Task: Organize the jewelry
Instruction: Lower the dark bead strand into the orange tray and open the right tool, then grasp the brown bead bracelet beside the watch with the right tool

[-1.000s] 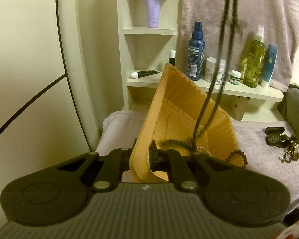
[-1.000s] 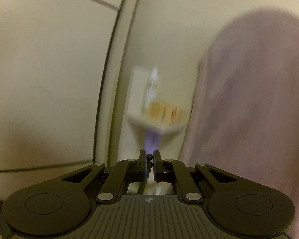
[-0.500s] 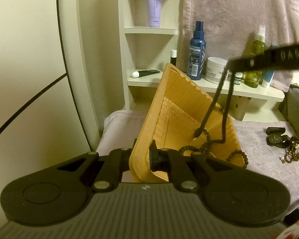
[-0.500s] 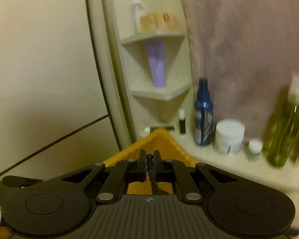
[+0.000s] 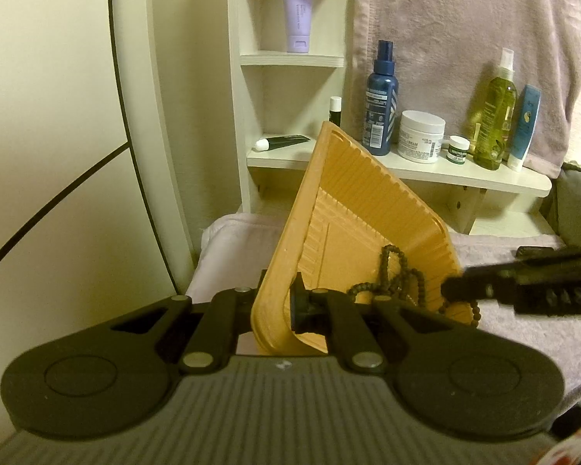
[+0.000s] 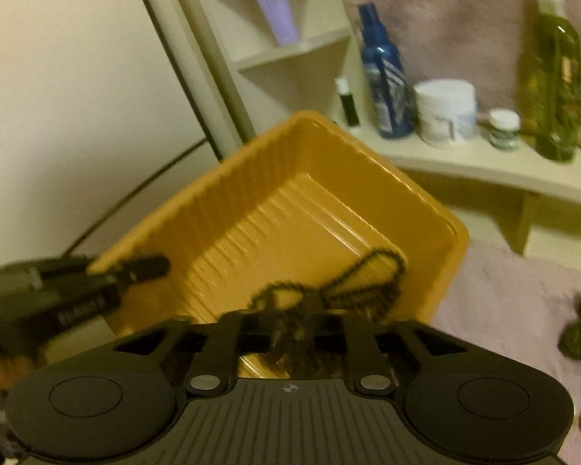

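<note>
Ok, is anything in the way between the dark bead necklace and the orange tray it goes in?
Nothing visible. The bead necklace lies inside the orange tray, down at its lower end. The left gripper clamps the tray's rim and holds it tilted, and the right gripper is open over that end.

Both wrist views closely face the tray [image 5: 352,209] [image 6: 290,201].

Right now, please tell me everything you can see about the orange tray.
The orange tray looks like thin ribbed plastic, rectangular, with rounded corners and a rim. It is tilted up, its low side on the pink towel. The left gripper clamps its near wall. A dark bead necklace lies inside, at the low end.
</note>
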